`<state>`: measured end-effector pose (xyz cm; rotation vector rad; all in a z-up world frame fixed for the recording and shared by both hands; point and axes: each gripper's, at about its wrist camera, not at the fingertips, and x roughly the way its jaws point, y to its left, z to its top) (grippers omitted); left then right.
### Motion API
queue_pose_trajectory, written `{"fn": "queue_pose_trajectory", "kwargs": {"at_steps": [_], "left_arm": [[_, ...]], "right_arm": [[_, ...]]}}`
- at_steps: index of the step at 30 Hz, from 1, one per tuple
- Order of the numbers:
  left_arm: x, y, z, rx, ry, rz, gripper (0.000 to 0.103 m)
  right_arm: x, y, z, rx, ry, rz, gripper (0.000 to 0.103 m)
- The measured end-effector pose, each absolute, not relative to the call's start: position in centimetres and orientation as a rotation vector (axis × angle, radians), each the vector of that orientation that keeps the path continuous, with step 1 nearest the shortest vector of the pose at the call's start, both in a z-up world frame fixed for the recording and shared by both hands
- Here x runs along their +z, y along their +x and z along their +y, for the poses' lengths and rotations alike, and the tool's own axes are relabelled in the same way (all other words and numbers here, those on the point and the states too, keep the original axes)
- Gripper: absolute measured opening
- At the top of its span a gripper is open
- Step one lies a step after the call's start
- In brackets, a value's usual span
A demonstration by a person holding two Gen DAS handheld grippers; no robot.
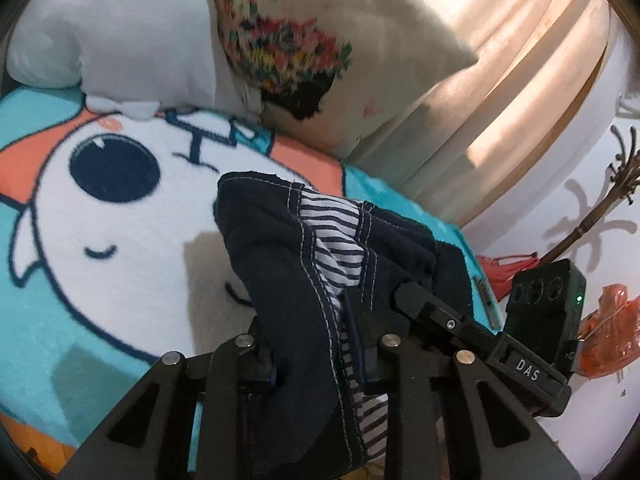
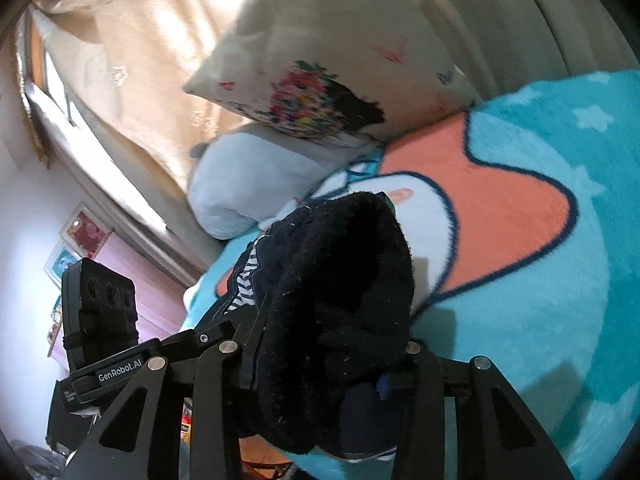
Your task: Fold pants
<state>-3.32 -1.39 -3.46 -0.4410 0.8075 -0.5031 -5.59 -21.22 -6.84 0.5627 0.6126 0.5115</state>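
Observation:
The pants point(image 1: 296, 264) are dark navy with white stitching and a striped lining. They bunch up between the fingers of my left gripper point(image 1: 320, 360), which is shut on them and holds them above the blanket. In the right wrist view the same pants point(image 2: 340, 300) show as a thick dark fleecy bundle draped over my right gripper point(image 2: 320, 364), which is shut on them. The fingertips of both grippers are hidden by the cloth.
A teal blanket point(image 1: 80, 208) with a cartoon face covers the bed; it also shows in the right wrist view point(image 2: 540, 300). A floral pillow point(image 1: 320, 40) and a white pillow point(image 1: 120, 32) lie at the head. Beige curtains point(image 2: 140, 60) hang behind.

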Motion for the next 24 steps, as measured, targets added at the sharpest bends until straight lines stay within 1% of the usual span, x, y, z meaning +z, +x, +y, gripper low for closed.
{"fn": "queue_pose_trajectory", "kwargs": {"at_steps": [6,13,15,17,18,20,22,24], "left_arm": [[-2.9,-4.0,-1.3,-0.477,-0.399,0.775,0.025],[-6.1,-2.0,-1.3,-0.447,-0.42,0.882,0.026],[-6.6,-1.8,-0.9,-0.445,-0.438,0.894,0.027],[-6.6,-1.8,-0.6,-0.444,-0.444,0.89,0.035],[-6.6,-1.9,-0.5,-0.443,-0.443,0.886,0.04],[-6.6,-1.9,-0.2,-0.453,-0.448,0.877,0.059],[-7.2,-1.8,-0.5,-0.472,-0.448,0.89,0.066],[-7.8,-1.7,-1.1,-0.489,-0.445,0.917,0.066]], "right_arm": [[-4.9,-6.8,-20.1,0.512,0.487,0.576,0.043],[-7.8,-4.7,-20.7,0.45,0.507,0.667,0.043],[-8.7,-4.4,-21.1,0.439,0.52,0.691,0.047],[-9.1,-4.3,-21.5,0.429,0.539,0.699,0.056],[-9.2,-4.3,-21.7,0.424,0.547,0.698,0.059],[-9.1,-4.4,-22.0,0.414,0.548,0.687,0.069],[-9.3,-4.4,-22.1,0.416,0.547,0.682,0.073],[-9.8,-4.2,-22.0,0.438,0.562,0.699,0.073]]}}
